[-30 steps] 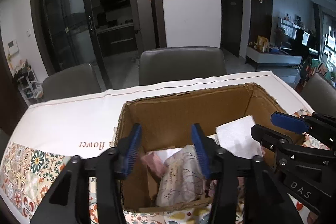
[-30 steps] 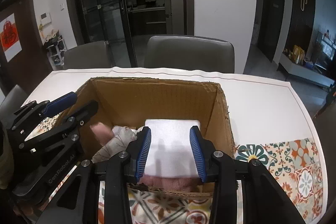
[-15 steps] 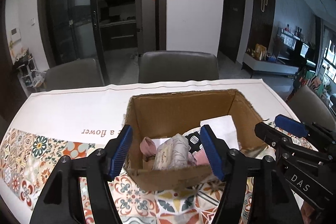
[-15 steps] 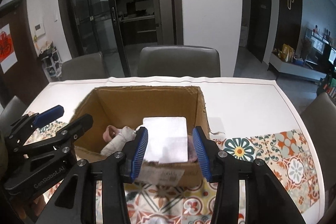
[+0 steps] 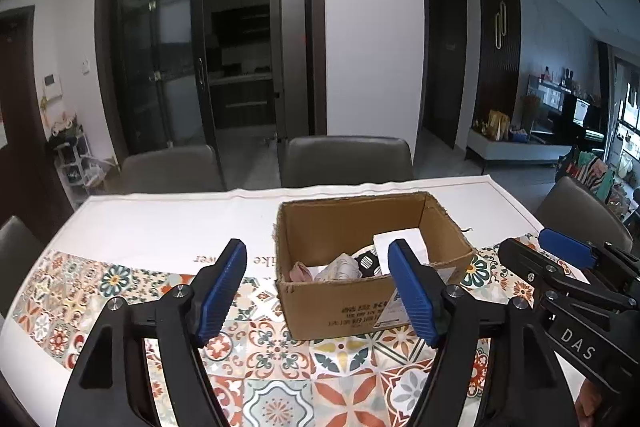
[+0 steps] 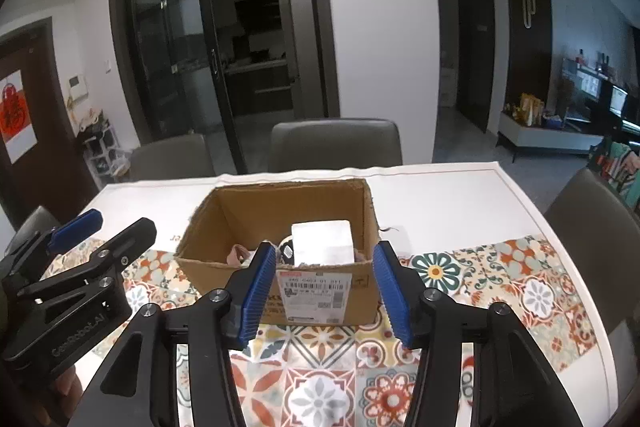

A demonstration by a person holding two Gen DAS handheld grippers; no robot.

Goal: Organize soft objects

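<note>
An open cardboard box stands on the table and holds soft items: a folded white cloth, a pale patterned bundle, a pink piece and a black-and-white spotted piece. My left gripper is open and empty, held back from the box's near wall. My right gripper is open and empty, in front of the box's labelled wall. Each gripper shows at the edge of the other's view.
The table carries a white cloth with a colourful tile-patterned runner along the near side. Grey chairs stand at the far edge and at the right end. Glass doors and a wall lie beyond.
Both grippers have pulled back and up from the box, which now looks smaller and farther. They were over its opening a second ago. The items stay inside.
</note>
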